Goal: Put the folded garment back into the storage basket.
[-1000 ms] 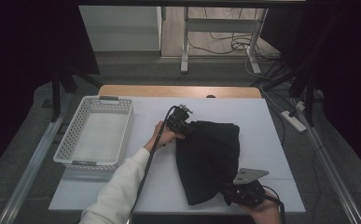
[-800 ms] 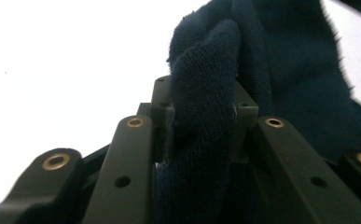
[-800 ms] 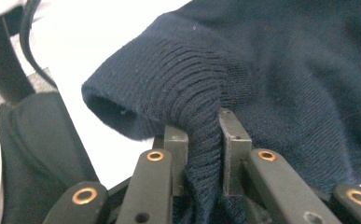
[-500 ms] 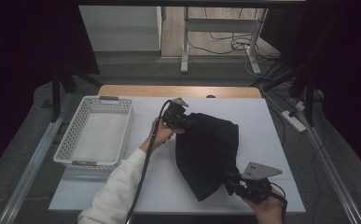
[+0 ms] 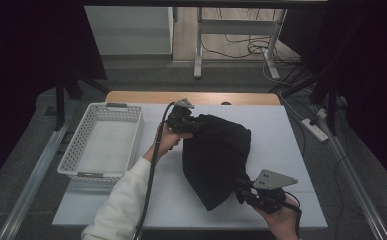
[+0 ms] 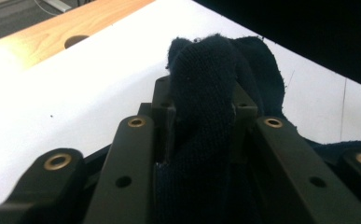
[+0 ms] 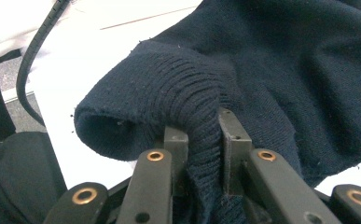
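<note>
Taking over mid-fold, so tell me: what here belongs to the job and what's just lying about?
In the job: dark knit garment, left gripper and right gripper, each clamped on it.
Lying about: white basket, power strip, floor cables.

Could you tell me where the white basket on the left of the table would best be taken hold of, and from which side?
Probably the near short rim of the basket, approached from above with the fingers straddling the wall. It stands upright and open at the top, its walls are thin enough to pinch, and that end faces the person. The left gripper and right gripper are both shut on the dark sweater, so one would need freeing first.
</note>
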`<state>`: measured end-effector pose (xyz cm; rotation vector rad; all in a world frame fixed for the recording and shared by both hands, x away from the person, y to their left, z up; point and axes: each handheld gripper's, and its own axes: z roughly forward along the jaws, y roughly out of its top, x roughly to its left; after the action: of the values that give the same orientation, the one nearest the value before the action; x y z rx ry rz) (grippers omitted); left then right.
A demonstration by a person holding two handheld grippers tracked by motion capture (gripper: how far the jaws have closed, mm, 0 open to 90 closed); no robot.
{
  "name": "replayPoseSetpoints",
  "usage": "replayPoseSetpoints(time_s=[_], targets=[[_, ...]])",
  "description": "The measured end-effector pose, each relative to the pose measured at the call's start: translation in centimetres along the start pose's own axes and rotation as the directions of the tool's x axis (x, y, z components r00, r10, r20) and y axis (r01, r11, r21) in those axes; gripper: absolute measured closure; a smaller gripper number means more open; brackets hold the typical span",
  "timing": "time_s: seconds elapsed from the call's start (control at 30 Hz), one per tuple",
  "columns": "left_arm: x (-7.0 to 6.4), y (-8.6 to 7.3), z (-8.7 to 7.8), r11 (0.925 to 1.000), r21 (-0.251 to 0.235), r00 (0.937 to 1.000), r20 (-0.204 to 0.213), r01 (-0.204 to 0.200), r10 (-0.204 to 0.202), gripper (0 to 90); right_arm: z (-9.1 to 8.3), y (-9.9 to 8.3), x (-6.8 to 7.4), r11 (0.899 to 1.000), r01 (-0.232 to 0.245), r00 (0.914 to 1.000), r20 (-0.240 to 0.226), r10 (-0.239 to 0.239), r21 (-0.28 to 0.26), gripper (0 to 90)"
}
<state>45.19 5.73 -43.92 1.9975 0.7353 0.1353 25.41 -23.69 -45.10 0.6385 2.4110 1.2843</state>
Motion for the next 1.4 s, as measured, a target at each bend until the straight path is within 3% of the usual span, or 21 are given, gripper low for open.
replayPoseSetpoints(time_s=[0.97, 1.4], targets=[[-0.1, 0.5, -2.3, 0.9981, -0.062, 0.9998, -0.017, -0.006, 0.005, 70.2, 0.2, 1.8, -0.1, 0.998, -0.001, 0.9999, -0.017, 0.000, -0.064, 76.6], [0.2, 0.0, -5.0, 0.9948, -0.101, 0.9988, -0.047, 0.010, -0.014, 70.1, 1.0, 3.1, 0.1, 0.996, 0.022, 0.9985, -0.048, -0.026, -0.092, 76.6]])
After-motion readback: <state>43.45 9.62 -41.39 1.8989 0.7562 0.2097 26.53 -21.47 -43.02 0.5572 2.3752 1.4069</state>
